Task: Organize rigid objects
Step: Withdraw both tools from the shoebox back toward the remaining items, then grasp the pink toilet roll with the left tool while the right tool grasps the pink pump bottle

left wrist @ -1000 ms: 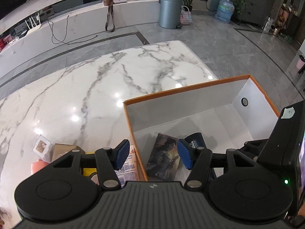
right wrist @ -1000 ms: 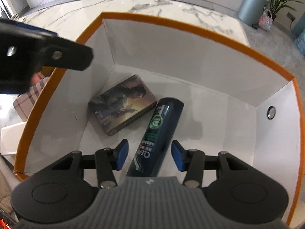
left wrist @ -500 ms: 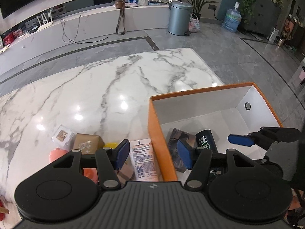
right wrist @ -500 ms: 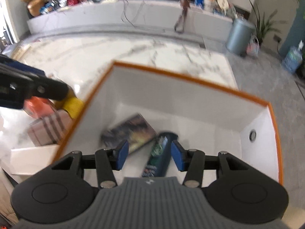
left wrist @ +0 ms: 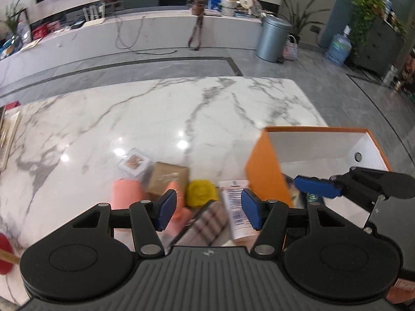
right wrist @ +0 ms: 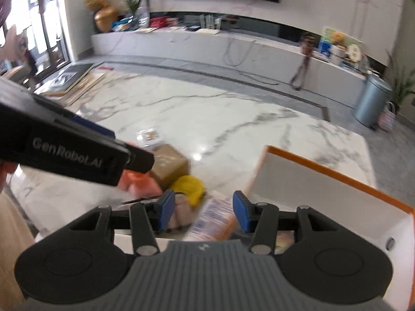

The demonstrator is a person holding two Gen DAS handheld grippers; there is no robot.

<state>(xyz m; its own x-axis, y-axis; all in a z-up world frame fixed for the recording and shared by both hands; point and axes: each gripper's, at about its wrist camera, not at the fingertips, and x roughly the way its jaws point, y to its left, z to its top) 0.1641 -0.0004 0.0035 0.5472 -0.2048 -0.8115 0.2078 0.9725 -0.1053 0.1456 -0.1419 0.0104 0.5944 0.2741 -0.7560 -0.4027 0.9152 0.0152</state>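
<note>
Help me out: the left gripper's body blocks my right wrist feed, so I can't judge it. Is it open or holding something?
Observer: The left gripper is open, with nothing between its fingers.
Operator: What is it aimed at?
Observer: A plaid-patterned item shows between its open fingers, down on the table.
Operator: My own gripper hides the box floor. Is anything in there?
Observer: Yes, inside the orange box lies something dark with a green mark, too blurred to name.

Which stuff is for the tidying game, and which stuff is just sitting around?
For tidying: orange box, brown box, yellow thing, pink things, plaid box, white barcode packet.
Just around: bin, water jug, plants.
</note>
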